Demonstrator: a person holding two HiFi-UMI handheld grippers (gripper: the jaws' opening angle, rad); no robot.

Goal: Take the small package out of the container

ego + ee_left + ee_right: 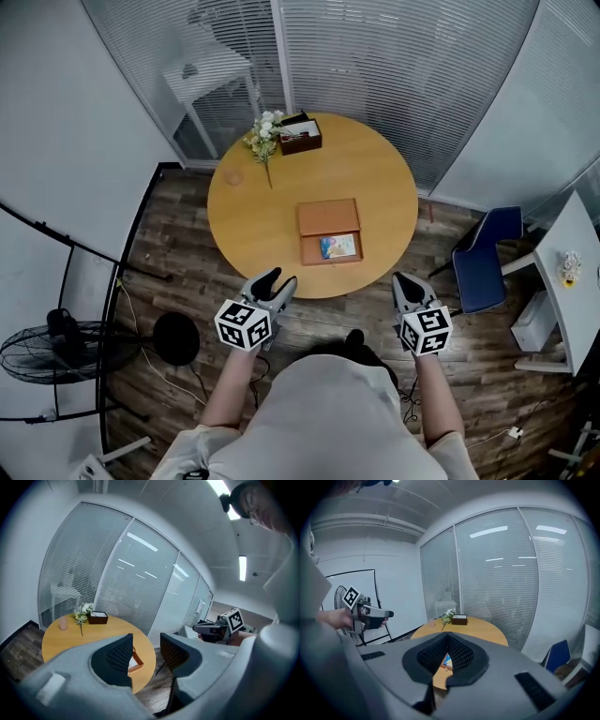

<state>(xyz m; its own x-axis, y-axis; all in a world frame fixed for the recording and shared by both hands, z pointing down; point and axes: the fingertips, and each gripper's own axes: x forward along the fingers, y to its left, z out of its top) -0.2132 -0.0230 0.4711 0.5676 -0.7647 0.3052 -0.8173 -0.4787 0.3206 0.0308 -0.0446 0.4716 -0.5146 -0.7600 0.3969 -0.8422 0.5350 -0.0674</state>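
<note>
An open wooden container lies on the round wooden table, lid folded back toward the far side. A small colourful package rests in its near half. My left gripper hovers off the table's near edge, left of the box; its jaws stand apart with nothing between them. My right gripper is held off the near right edge, fingers together and empty. In the left gripper view the left gripper frames a corner of the container. In the right gripper view the package shows below the right gripper.
A flower sprig and a dark brown box sit at the table's far side, with a pale pink cup at the left. A blue chair stands right of the table, a floor fan at the left.
</note>
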